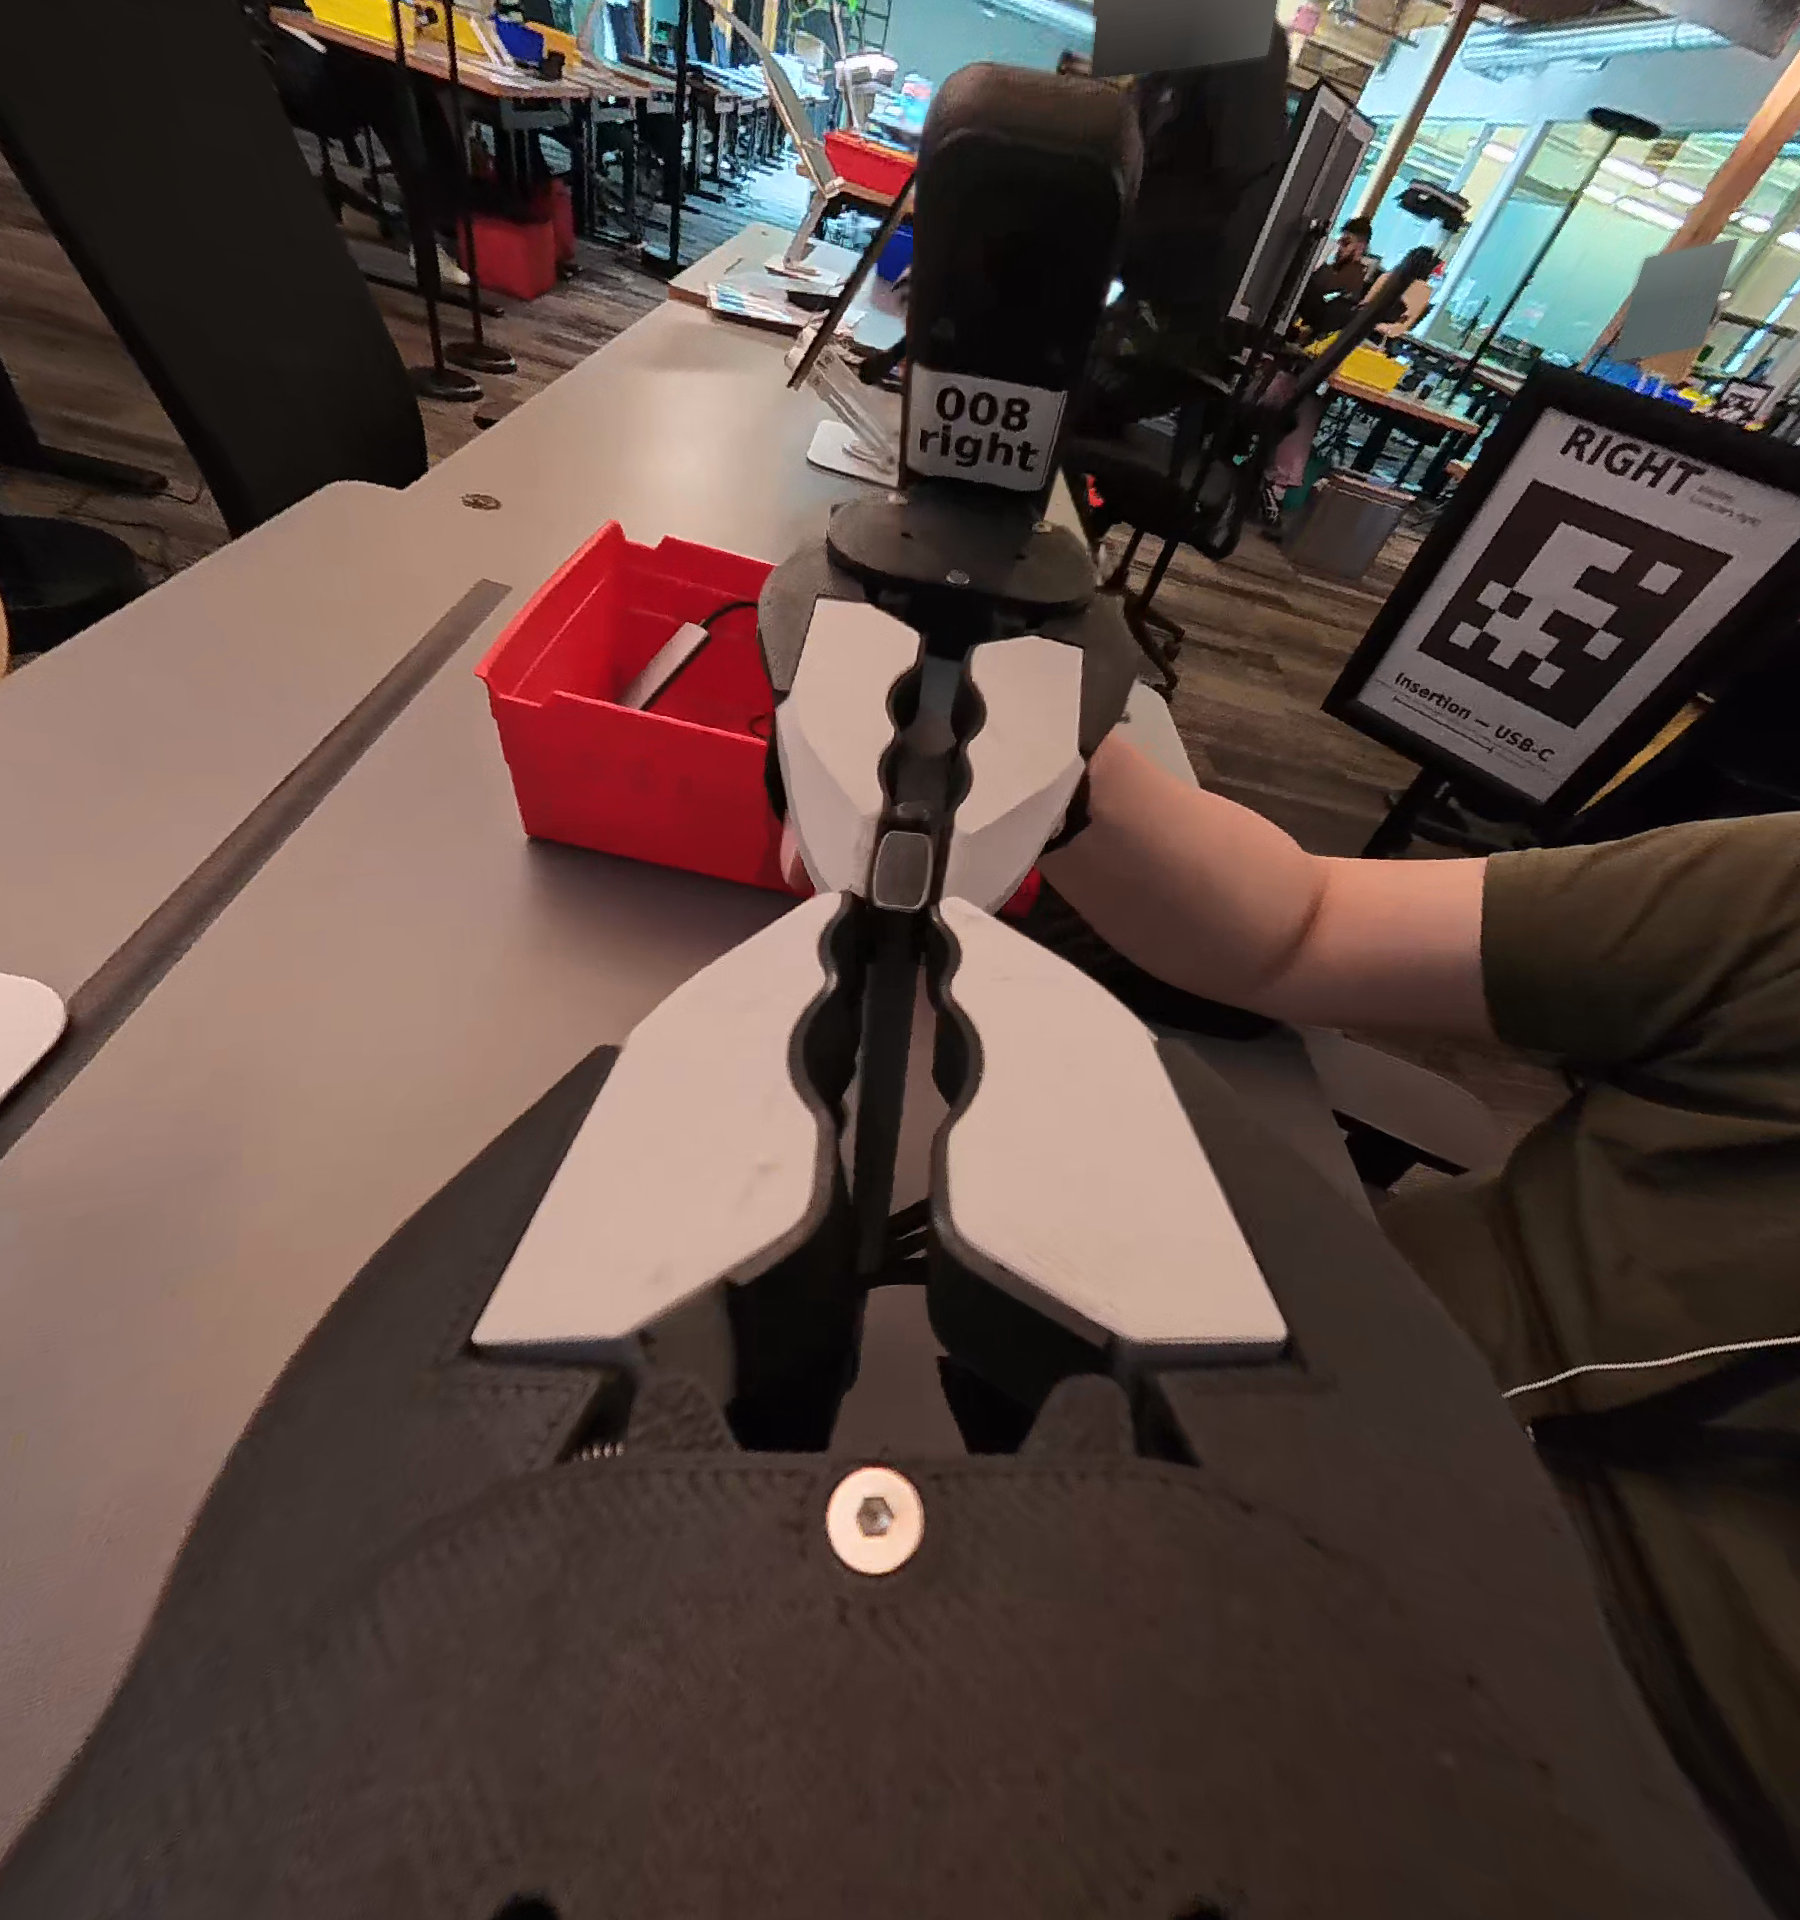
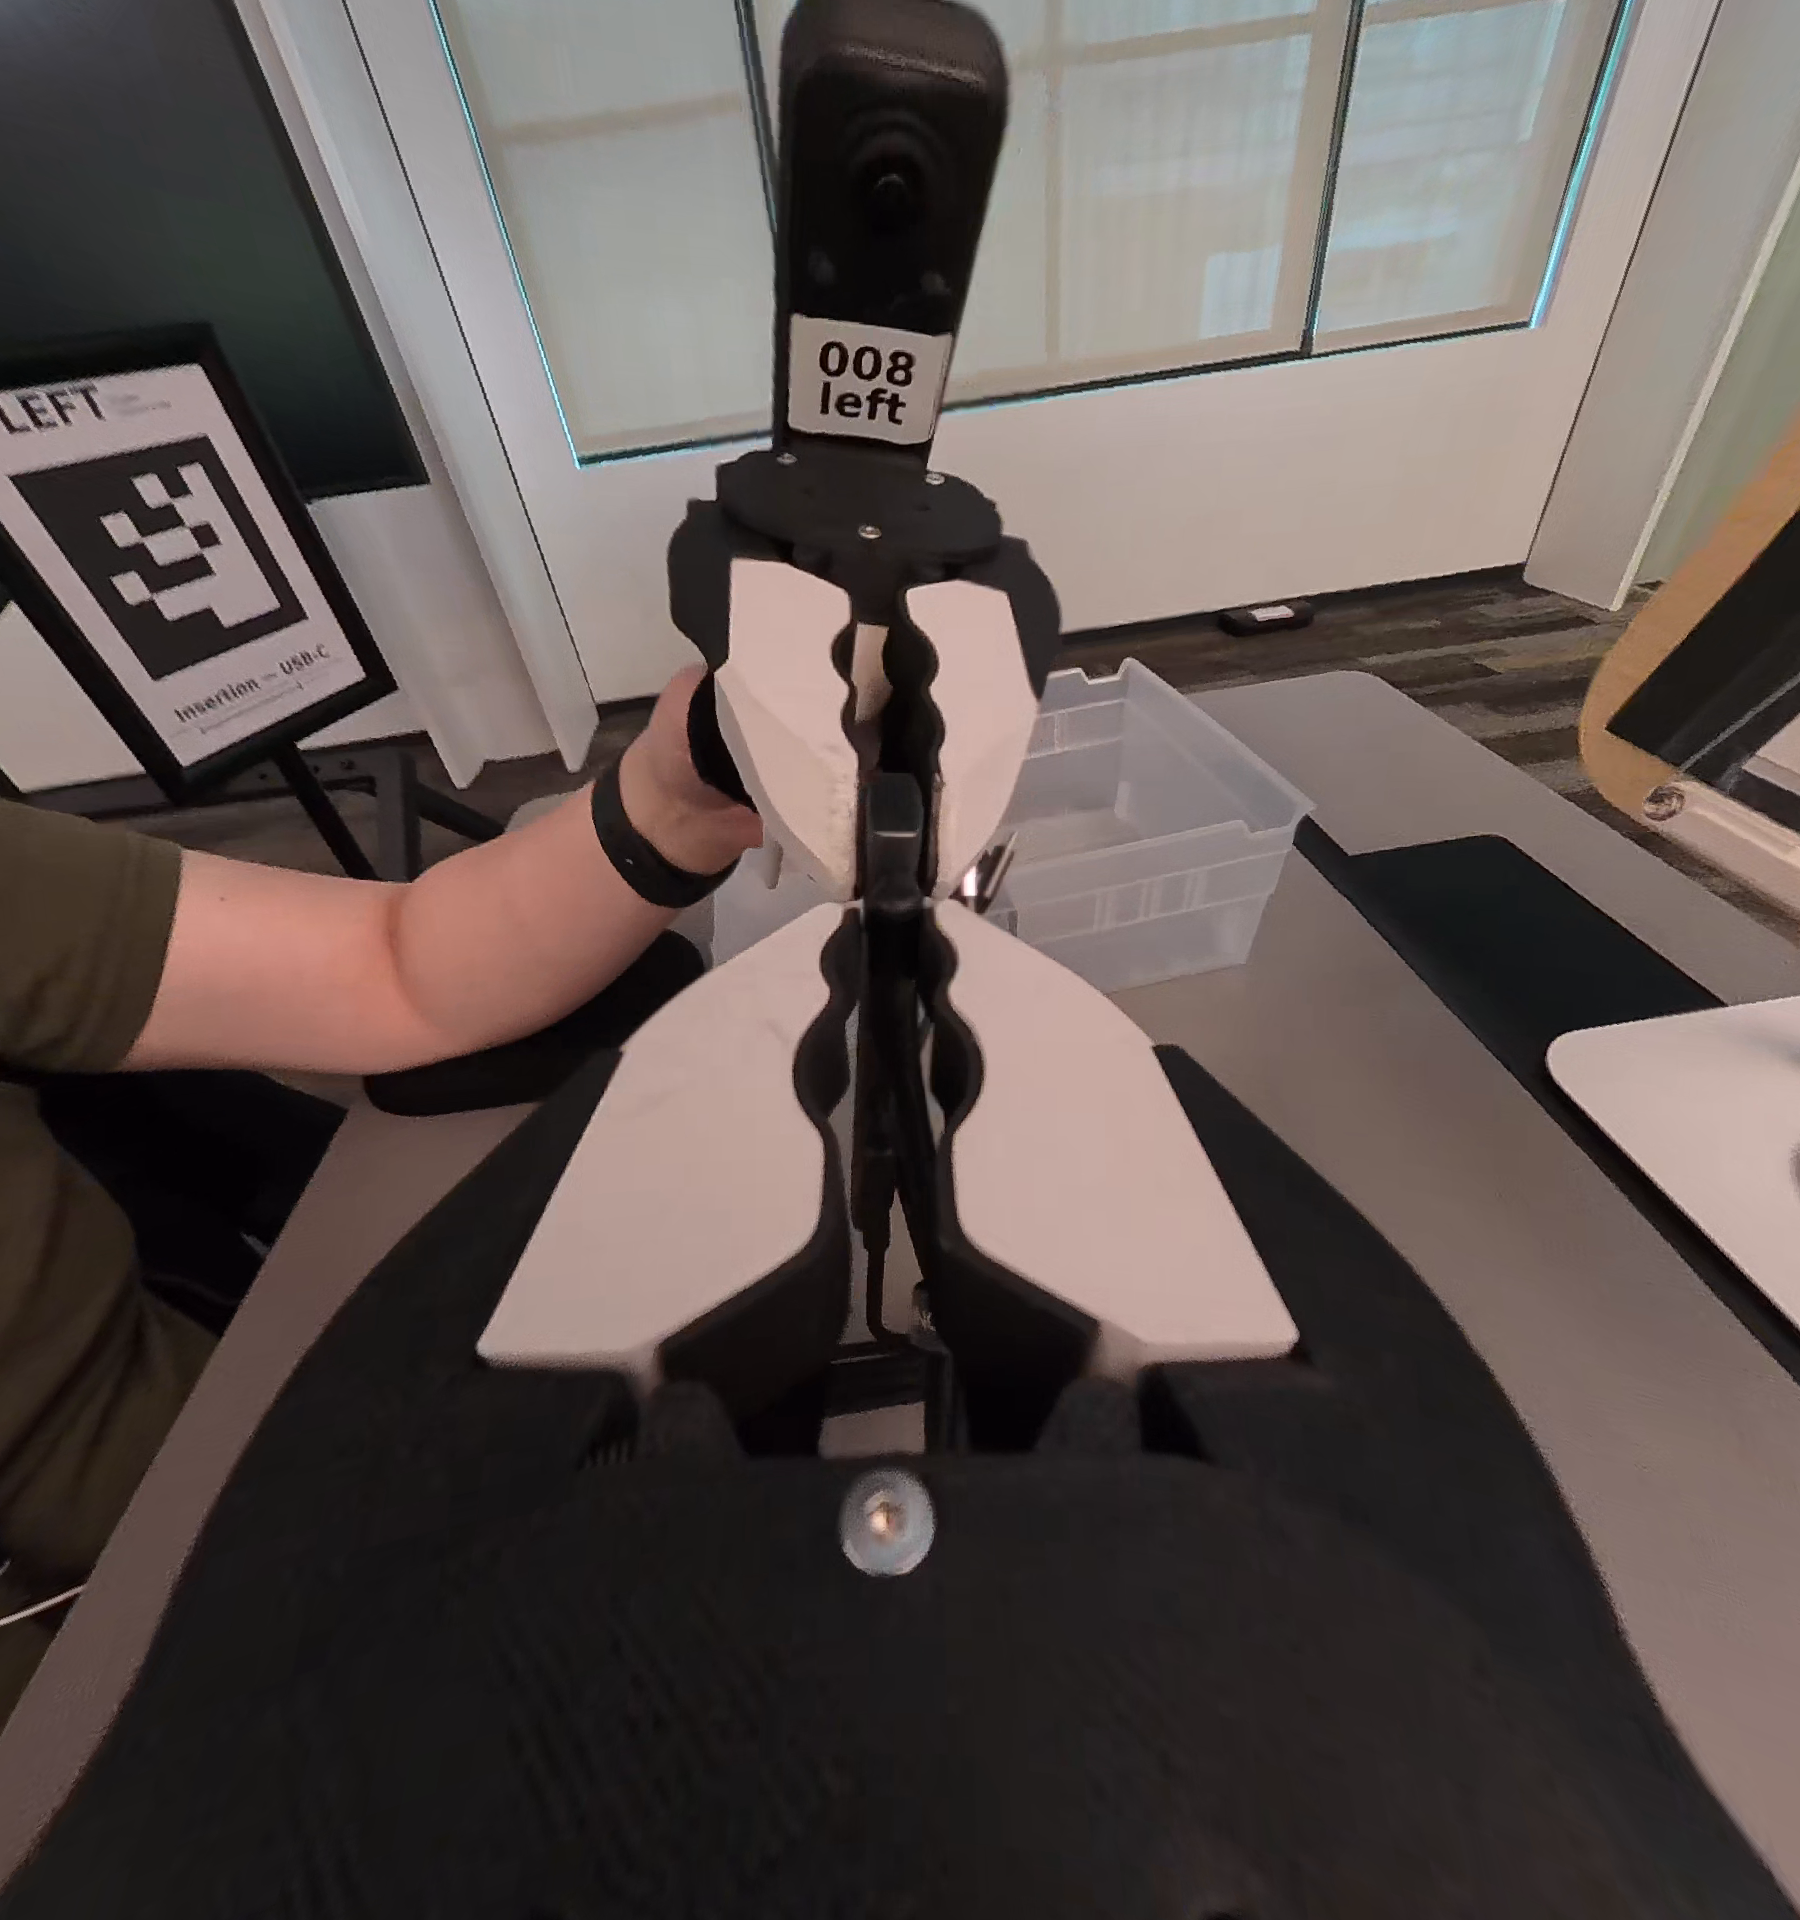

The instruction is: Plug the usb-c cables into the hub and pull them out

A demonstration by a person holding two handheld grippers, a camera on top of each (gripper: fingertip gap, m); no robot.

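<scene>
My two grippers face each other tip to tip above the grey table (image 1: 252, 935). My left gripper (image 1: 891, 909) is shut on a dark flat bar, the hub (image 1: 880, 1091), which runs lengthwise between its fingers. My right gripper (image 2: 891, 909) is shut on a black usb-c cable (image 2: 875, 1174) near its plug. The right gripper (image 1: 901, 883) shows opposite in the left wrist view with a grey metal end piece (image 1: 901, 871) at its tips. The left gripper (image 2: 894, 883) shows opposite in the right wrist view. Plug and hub meet between the tips; I cannot tell if they are joined.
A red bin (image 1: 605, 769) behind the right gripper holds another grey hub (image 1: 657, 670) with a cable. A clear plastic bin (image 2: 1145, 831) stands behind the left gripper. A white monitor base (image 2: 1706, 1143) sits right. Sign stands (image 1: 1571, 603) (image 2: 163, 561) flank the table. Both grippers' tips are close together, under 4 cm apart. About 35 centimetres separates my right fingertips from the white monitor base (image 2: 1706, 1143).
</scene>
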